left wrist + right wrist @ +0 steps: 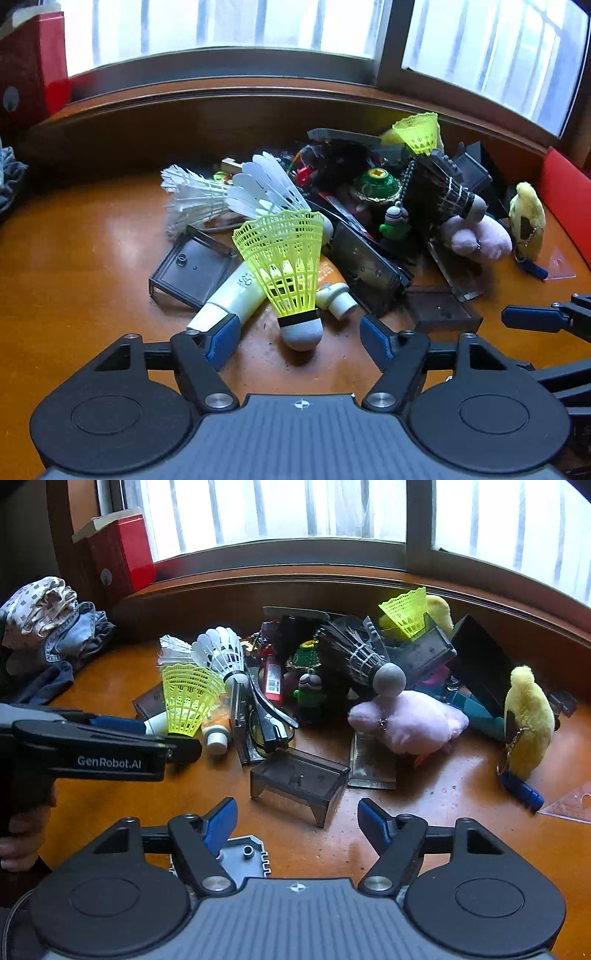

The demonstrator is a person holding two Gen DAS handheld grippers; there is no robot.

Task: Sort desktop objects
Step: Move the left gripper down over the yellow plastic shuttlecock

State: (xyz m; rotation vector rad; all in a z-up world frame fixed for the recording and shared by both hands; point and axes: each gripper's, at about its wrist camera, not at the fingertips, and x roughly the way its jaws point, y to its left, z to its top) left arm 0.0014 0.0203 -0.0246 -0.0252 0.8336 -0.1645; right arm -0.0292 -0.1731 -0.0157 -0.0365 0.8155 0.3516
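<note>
Yellow plastic shuttlecock point(286, 273) at lower centre of the left wrist view: lattice skirt of thin mesh ribs, black band, rounded grey foam tip resting on the glossy orange-brown wooden desk point(85, 266). Stands tilted, tip between the blue pads of the left gripper point(299, 338), pads apart and not touching it: released, nothing grasped. Leans against a smooth white cosmetic tube point(236, 295) lying behind it, beside a small white cap point(338, 299). Smoky translucent plastic box point(192, 269) to the left of the tube. Two white feather shuttlecocks point(229, 192) further back, stiff vanes fanned. Tangled heap at centre right: black feather shuttlecock point(443, 188), green spinning top point(376, 182), second yellow shuttlecock point(417, 131), fuzzy pink plush point(476, 236), fluffy yellow plush point(526, 218).

Right gripper point(297, 823) at lower centre of its own view, pads wide apart, empty; another smoky plastic box point(299, 779) just ahead, upside down on its walls. Crumpled clothes point(48, 627) at upper left, red box point(122, 554) by the window.
</note>
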